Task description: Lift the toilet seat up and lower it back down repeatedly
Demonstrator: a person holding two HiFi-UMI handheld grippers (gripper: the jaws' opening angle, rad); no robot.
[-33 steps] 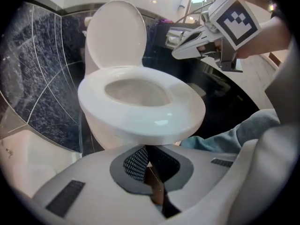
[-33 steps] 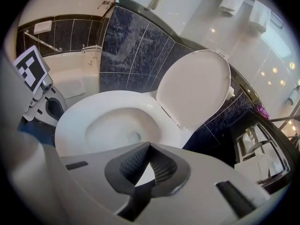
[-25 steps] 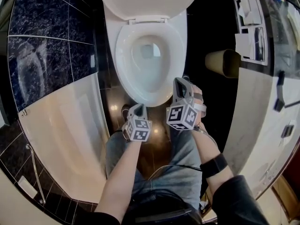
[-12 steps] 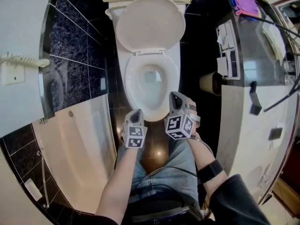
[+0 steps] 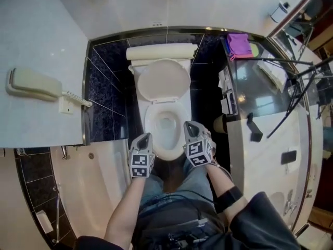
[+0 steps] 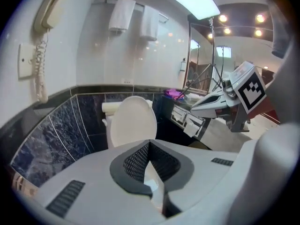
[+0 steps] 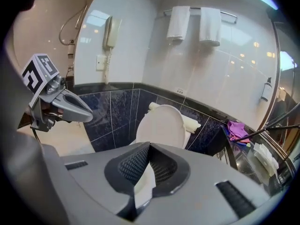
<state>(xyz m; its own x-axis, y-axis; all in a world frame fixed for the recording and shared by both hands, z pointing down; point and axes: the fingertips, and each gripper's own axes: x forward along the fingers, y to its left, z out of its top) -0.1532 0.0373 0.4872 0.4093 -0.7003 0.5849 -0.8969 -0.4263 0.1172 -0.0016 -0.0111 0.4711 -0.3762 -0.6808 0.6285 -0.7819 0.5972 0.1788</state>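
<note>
In the head view the white ceramic toilet (image 5: 156,113) sits in the upper middle of the frame. Its oval white plastic lid (image 5: 163,80) is tipped up against the pale cistern (image 5: 161,52), set in dark marbled tiles. The white ring-shaped toilet seat (image 5: 150,121) looks to be lying down on the bowl, though from this high up I cannot be sure that it is fully flat.

I judge that I am between lifts, or pausing. Nothing of mine is on the seat, and the pictures give no clue how many raise-and-lower rounds are done. For another round I would have to come down to the front rim and get under the seat's edge.

My left hand-held gripper (image 5: 145,135) is just below the middle of the frame, its tip over the bowl's lower left edge in the picture. Its own view shows the black ribbed pads drawn together at the tips, with nothing between them. The upright lid is well beyond them.

My right hand-held gripper (image 5: 188,124) is beside it, at the bowl's lower right edge. It is closed the same way and is empty. Neither touches the toilet.

A purple cloth (image 5: 238,44) lies on the surface (image 5: 270,134) at the upper right.
</note>
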